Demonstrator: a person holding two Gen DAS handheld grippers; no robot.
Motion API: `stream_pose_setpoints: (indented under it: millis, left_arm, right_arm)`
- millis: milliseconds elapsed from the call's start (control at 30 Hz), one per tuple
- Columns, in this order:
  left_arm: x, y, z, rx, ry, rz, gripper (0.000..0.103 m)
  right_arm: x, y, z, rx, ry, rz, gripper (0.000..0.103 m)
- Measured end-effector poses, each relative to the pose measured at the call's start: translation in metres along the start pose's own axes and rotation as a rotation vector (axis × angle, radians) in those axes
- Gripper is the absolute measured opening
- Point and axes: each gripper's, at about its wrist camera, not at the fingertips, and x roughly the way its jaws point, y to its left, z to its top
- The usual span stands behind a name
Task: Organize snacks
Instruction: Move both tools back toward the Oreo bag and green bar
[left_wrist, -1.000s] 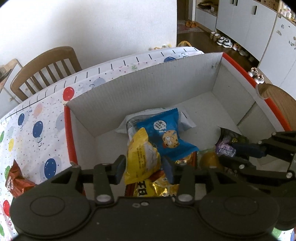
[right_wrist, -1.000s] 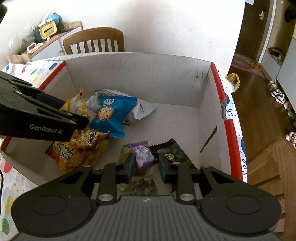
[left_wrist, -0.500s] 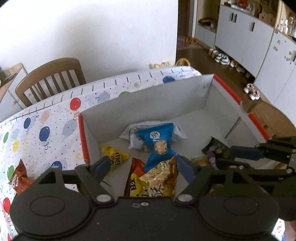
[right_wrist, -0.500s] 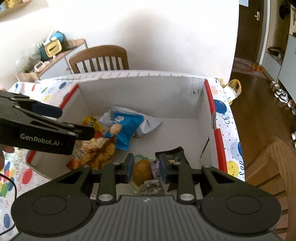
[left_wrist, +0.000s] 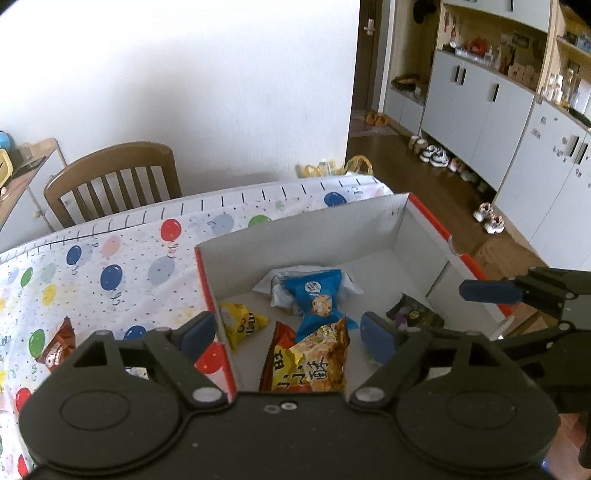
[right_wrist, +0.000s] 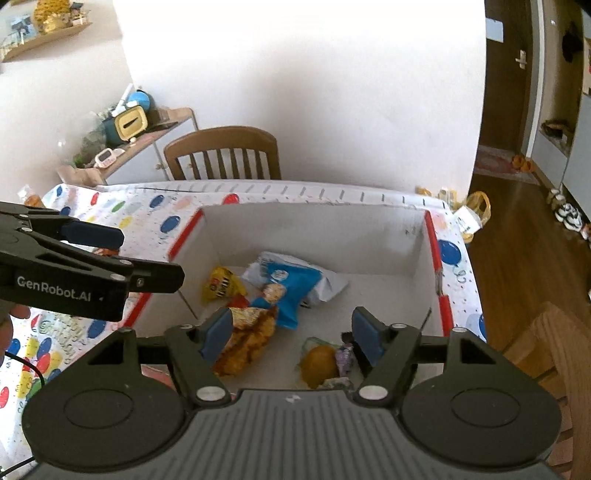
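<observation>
A white cardboard box with red rim (left_wrist: 295, 236) (right_wrist: 314, 229) stands on the balloon tablecloth. Inside lie a blue cookie packet (left_wrist: 316, 299) (right_wrist: 291, 291), a yellow candy bag (left_wrist: 240, 325) (right_wrist: 221, 284), an orange-gold snack bag (left_wrist: 310, 362) (right_wrist: 247, 343), a white packet (left_wrist: 273, 284), a round yellow snack (right_wrist: 319, 363) and a purple wrapper (right_wrist: 345, 356). My left gripper (left_wrist: 288, 332) is open and empty above the box's left side. My right gripper (right_wrist: 291, 332) is open and empty above the box's near side. A brown snack packet (left_wrist: 55, 350) lies on the cloth left of the box.
A wooden chair (left_wrist: 114, 181) (right_wrist: 221, 153) stands behind the table. A second chair back (right_wrist: 554, 354) is at the right. A side cabinet with clutter (right_wrist: 122, 136) stands at the back left. Shoes and cupboards (left_wrist: 491, 122) line the floor at the right.
Both grippers let go of their snacks, opened wide and rose back from the box. The yellow bag and the purple wrapper now lie in the box.
</observation>
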Motion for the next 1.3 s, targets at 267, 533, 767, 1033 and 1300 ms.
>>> stream_pose_setpoints:
  millis: [267,533,767,1033,1300]
  left_arm:
    - [-0.034,0.029,-0.017,-0.007,-0.058,-0.017,0.093]
    - [-0.065,0.074,-0.041,-0.018,-0.104,-0.025,0.102]
    - [-0.084,0.127,-0.064,-0.028,-0.146,0.031,0.102]
    - [-0.095,0.197,-0.086,-0.090,-0.152,0.071,0.102]
    - [-0.095,0.268,-0.102,-0.174,-0.127,0.108,0.102]
  right_arm:
    - [-0.021,0.046,0.003,-0.075,-0.058,0.045,0.083]
    - [-0.027,0.110,-0.001,-0.118,-0.105,0.028,0.083]
    - [-0.010,0.166,-0.005,-0.127,-0.096,0.038,0.083]
    - [0.011,0.216,-0.004,-0.086,-0.087,0.070,0.083]
    - [0.039,0.256,-0.003,-0.075,-0.051,0.088,0.083]
